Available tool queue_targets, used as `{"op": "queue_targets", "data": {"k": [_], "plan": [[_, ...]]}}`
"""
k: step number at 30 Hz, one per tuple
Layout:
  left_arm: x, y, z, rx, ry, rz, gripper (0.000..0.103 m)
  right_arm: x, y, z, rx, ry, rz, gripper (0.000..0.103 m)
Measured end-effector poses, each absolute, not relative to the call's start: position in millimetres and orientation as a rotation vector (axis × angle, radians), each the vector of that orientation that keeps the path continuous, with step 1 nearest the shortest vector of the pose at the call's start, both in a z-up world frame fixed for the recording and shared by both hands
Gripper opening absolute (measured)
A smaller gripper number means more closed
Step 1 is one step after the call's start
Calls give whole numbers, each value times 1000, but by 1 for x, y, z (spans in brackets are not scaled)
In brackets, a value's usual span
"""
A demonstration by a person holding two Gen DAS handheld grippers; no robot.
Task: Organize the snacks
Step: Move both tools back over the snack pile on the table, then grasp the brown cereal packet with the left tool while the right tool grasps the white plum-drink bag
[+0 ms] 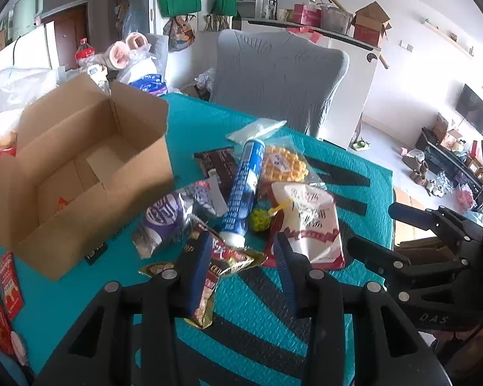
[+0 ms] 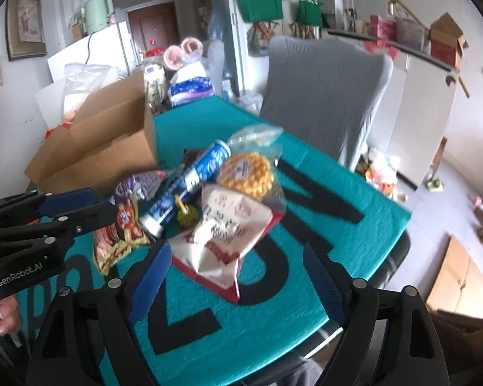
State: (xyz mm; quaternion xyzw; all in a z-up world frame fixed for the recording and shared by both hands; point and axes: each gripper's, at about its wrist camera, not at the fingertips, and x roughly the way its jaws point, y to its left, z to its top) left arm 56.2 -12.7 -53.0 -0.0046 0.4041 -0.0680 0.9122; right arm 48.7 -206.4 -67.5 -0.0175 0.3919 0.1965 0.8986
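Note:
A pile of snacks lies on the teal mat [image 1: 273, 321]: a blue biscuit tube [image 1: 244, 186] [image 2: 190, 183], a yellow waffle packet [image 1: 285, 164] [image 2: 244, 173], a white-and-red bag [image 1: 309, 222] [image 2: 228, 225], a purple packet [image 1: 167, 218], a dark chocolate packet [image 1: 219, 164] and a gold-and-red packet [image 1: 232, 257] [image 2: 122, 234]. My left gripper [image 1: 241, 244] [image 2: 103, 202] hovers over the gold-and-red packet, narrowly open, pressing on nothing. My right gripper [image 2: 235, 251] [image 1: 373, 228] stands wide open just above the white-and-red bag. An open, empty cardboard box [image 1: 80, 177] [image 2: 96, 148] sits left of the pile.
A grey chair [image 1: 280, 77] [image 2: 325, 90] stands behind the table. More red packets [image 1: 9, 286] lie at the mat's left edge. Bags and a tissue pack [image 2: 193, 90] crowd the space behind the box. The table's edge runs close on the right [image 2: 386, 251].

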Motion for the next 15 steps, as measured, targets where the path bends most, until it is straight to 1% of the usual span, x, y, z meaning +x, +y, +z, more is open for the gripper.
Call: {"op": "queue_targets", "data": {"k": [10,15], "plan": [[67,13,-78,-38,881,-97,39,58,-203,-93,-25,855,429,85],[73,23,-82,-26,884,-65,39,64,-204,-98,4,863,430,85]]}}
